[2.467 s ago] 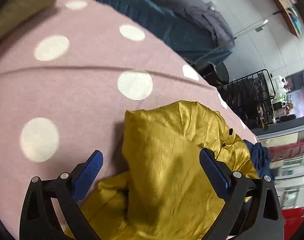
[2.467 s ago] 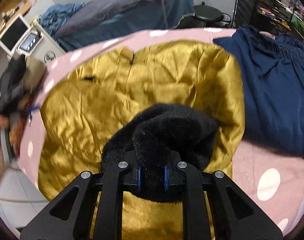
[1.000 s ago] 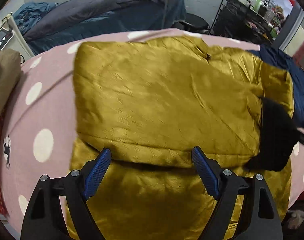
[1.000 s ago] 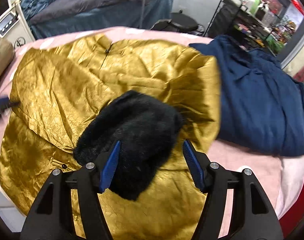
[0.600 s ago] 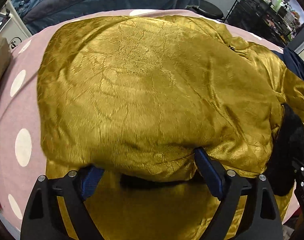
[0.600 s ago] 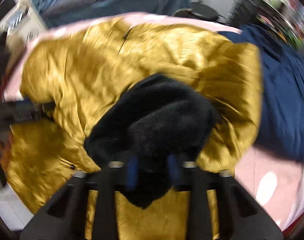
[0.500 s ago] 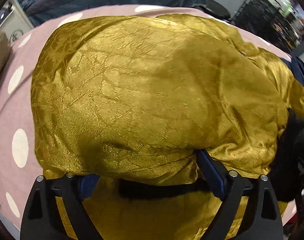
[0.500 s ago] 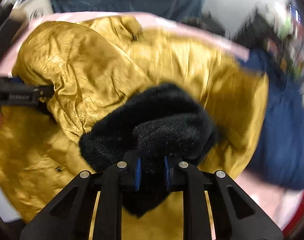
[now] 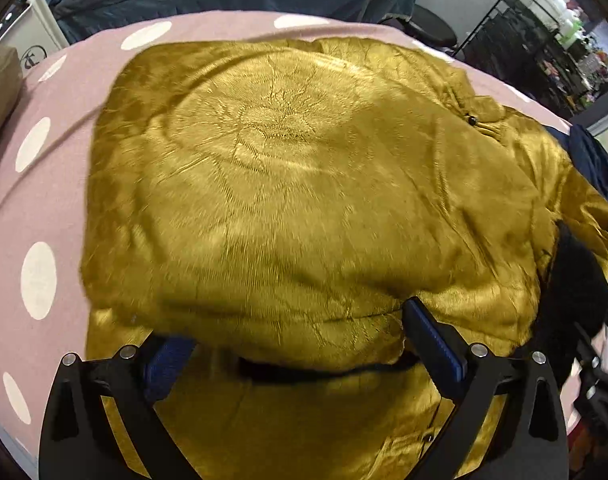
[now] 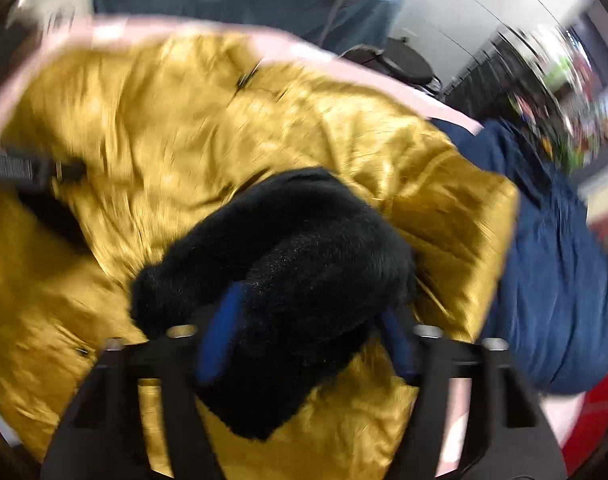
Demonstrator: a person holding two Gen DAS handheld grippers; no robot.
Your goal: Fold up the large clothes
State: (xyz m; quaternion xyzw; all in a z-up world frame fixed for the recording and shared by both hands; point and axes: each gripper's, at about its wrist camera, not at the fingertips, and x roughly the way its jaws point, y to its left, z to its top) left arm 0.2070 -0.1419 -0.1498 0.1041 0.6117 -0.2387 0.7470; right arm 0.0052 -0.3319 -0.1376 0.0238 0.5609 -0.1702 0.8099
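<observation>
- The gold jacket (image 9: 304,184) lies on the pink polka-dot cover (image 9: 35,200) of what looks like a bed, filling most of the left wrist view; a dark blue garment (image 10: 556,240) lies just beside it on the right.
- One fold looks made: a broad panel of the jacket is doubled over the layer beneath, with its free edge bulging near the camera and a black lining strip showing in the gap under it.
- The left gripper (image 9: 299,340) has its jaws spread wide at that folded edge; the gold cloth drapes over the left pad and partly hides it, so the jaws straddle the edge without pinching it.
- The right gripper (image 10: 308,332) has its jaws parted on either side of the black furry trim (image 10: 287,264), which fills the space between them. The frame is blurred by motion, so I cannot tell whether the pads press the fur or only flank it.
- The furry trim sits on the right side of the jacket, bunched on top of the gold fabric and not tucked in.
- My judgement is that the task is partway: the bundle is puffy and uneven, the trim and right side need bringing in, and a further fold is likely needed.
- The blue garment appears unfolded, so it may be left to do.
</observation>
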